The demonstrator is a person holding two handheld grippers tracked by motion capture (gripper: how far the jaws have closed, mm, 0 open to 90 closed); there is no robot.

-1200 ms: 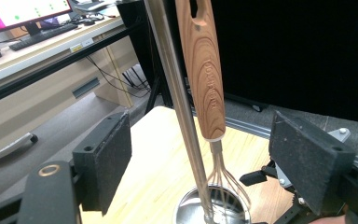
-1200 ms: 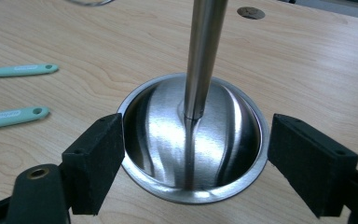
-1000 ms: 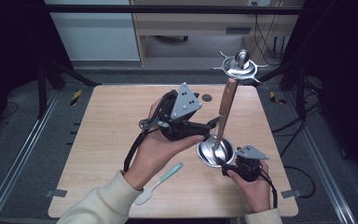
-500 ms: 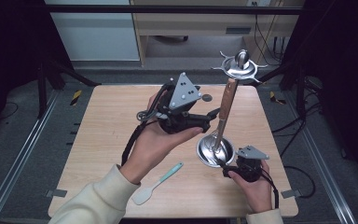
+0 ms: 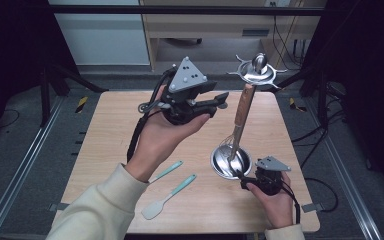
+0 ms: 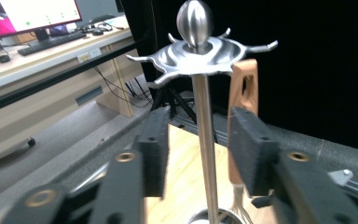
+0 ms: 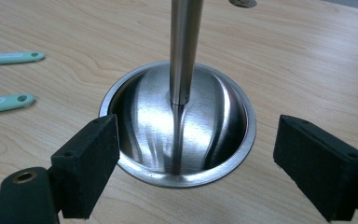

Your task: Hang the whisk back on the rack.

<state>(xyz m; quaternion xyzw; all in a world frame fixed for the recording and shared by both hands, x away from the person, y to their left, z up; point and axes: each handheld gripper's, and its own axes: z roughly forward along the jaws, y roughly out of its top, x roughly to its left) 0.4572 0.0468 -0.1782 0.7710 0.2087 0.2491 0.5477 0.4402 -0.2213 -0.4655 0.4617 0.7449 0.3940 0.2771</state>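
Two mint spatulas (image 5: 172,195) lying nearest on the desk (image 5: 110,145), side by side, handles pointing toward the stand's base. Just right of them, right tool (image 5: 247,179) low at the near rim of the round steel base (image 5: 227,162), jaws spread wide on either side of that rim in the right gripper view, touching nothing. Rising from the dish's centre, the steel pole (image 7: 182,46), its top cut off there. Leaning beside the pole, a whisk with a wooden handle (image 5: 243,107), wire end down by the base, upper end up under the hook crown (image 5: 256,72). Higher and farther back, left tool (image 5: 220,100) held in the air, aimed at the pole just below the crown; jaws spread, pole seen between them in the left gripper view but well beyond the pads, not gripped. Whisk handle partly hidden behind the right-hand pad there; whether it hangs from a hook hard to tell. Small dark round object (image 5: 221,105) on the far desk, half covered by the left tool. Beyond, blurred, a cabinet (image 5: 100,35) and a monitor (image 6: 28,14).
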